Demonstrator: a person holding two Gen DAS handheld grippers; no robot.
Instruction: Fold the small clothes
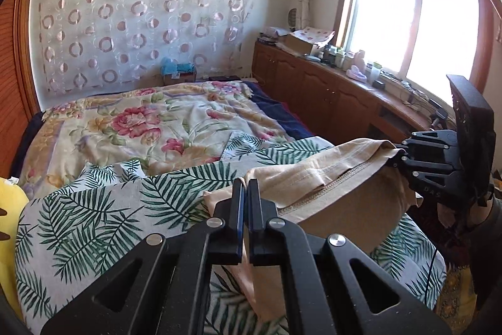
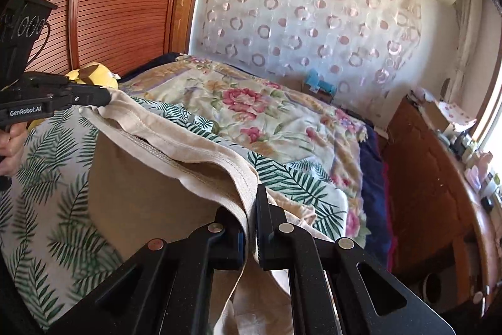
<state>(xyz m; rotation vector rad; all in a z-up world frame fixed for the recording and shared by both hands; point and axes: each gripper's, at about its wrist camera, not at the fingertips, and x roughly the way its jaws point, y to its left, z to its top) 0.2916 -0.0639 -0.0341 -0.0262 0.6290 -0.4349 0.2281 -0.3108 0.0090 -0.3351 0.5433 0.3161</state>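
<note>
A small beige garment (image 1: 329,178) hangs stretched between my two grippers above the bed; it also shows in the right wrist view (image 2: 157,178). My left gripper (image 1: 246,187) is shut on one corner of its hemmed edge; it shows in the right wrist view (image 2: 106,98) at the left. My right gripper (image 2: 251,200) is shut on the other corner; it shows in the left wrist view (image 1: 400,156) at the right. The garment's lower part hangs below the held edge.
A palm-leaf print cloth (image 1: 94,225) covers the near bed, with a floral quilt (image 1: 150,121) behind it. A yellow soft toy (image 2: 91,74) lies at the bed's left. A wooden cabinet (image 1: 329,90) with clutter runs under the window. A wooden wardrobe (image 2: 109,5) stands left.
</note>
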